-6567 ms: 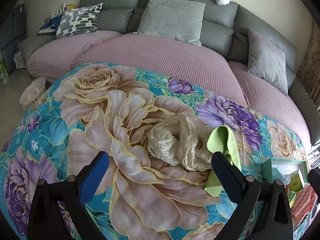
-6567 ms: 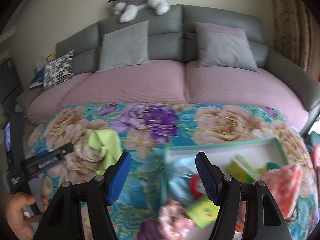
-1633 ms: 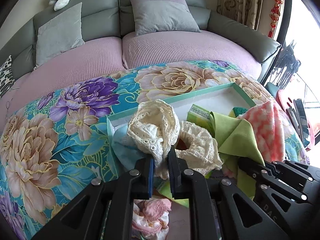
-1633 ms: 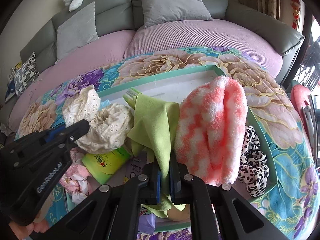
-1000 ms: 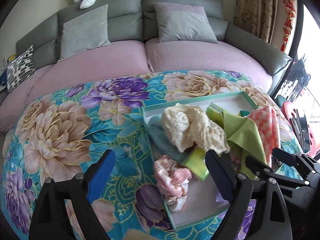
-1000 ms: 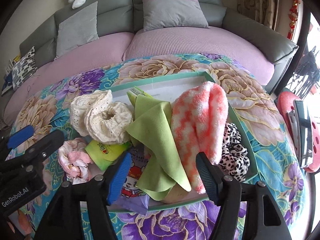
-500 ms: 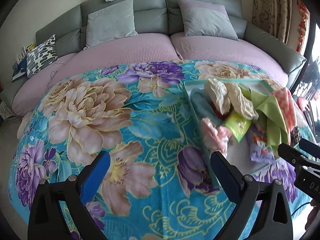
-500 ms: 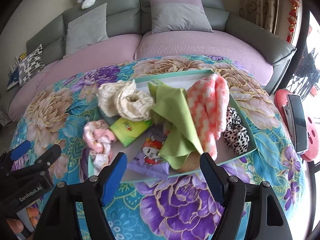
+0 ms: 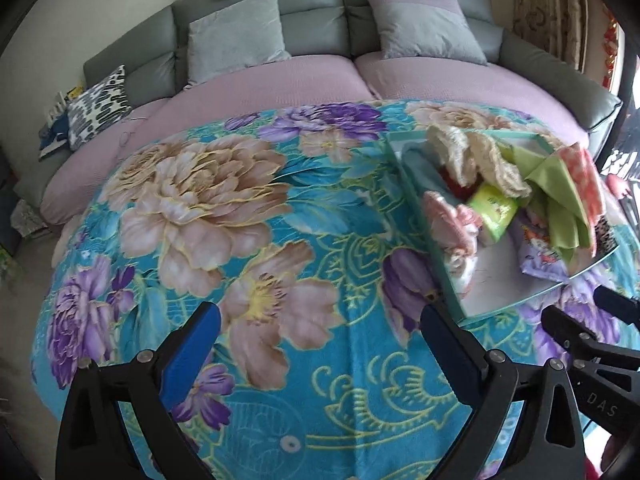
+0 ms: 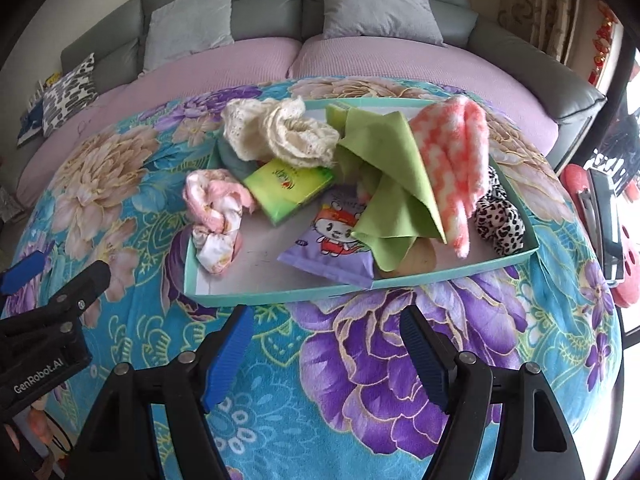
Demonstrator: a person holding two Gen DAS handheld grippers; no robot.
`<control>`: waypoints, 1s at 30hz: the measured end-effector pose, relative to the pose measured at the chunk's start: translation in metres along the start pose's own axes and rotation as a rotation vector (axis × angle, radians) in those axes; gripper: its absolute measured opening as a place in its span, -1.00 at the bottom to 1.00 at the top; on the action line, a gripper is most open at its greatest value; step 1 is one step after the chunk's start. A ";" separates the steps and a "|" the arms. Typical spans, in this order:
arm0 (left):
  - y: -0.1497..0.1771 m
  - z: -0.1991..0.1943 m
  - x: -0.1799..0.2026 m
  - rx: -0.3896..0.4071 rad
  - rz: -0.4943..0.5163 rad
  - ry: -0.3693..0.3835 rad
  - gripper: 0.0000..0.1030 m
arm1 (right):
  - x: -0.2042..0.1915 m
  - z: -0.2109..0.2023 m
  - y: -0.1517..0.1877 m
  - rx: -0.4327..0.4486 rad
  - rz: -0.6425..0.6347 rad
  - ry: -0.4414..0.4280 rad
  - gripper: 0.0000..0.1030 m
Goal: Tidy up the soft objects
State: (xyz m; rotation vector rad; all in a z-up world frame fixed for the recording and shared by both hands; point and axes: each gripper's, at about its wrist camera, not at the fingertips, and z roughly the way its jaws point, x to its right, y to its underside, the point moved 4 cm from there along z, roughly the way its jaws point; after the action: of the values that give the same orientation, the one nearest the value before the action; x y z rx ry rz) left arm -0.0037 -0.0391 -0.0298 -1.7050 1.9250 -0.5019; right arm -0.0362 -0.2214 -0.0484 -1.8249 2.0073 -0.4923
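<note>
Jaws of the left gripper (image 9: 320,336) have just been opening and stand wide apart, empty, over the floral blanket (image 9: 248,200). Right gripper (image 10: 326,334) jaws also stand apart, empty, just before the teal tray (image 10: 320,292). Inside the tray lie the cream lace cloth (image 10: 280,132), green cloth (image 10: 388,184) and pink-and-white towel (image 10: 456,160).

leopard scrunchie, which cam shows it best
The right wrist view: the leopard scrunchie lies in plain sight at the tray's right end, beside the pink towel. In the left wrist view only a sliver peeks out behind the green cloth.
</note>
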 end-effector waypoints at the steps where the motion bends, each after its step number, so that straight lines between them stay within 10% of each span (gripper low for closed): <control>1: 0.002 0.001 -0.003 -0.005 -0.004 -0.009 0.94 | -0.003 0.001 0.000 0.001 -0.008 -0.002 0.53; 30: 0.009 0.038 -0.021 -0.136 -0.038 -0.044 0.94 | 0.000 0.018 -0.006 -0.032 -0.038 0.049 0.53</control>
State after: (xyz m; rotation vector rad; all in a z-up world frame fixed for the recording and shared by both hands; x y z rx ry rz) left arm 0.0132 -0.0150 -0.0625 -1.8246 1.9374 -0.3514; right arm -0.0217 -0.2221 -0.0612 -1.8909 2.0272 -0.5241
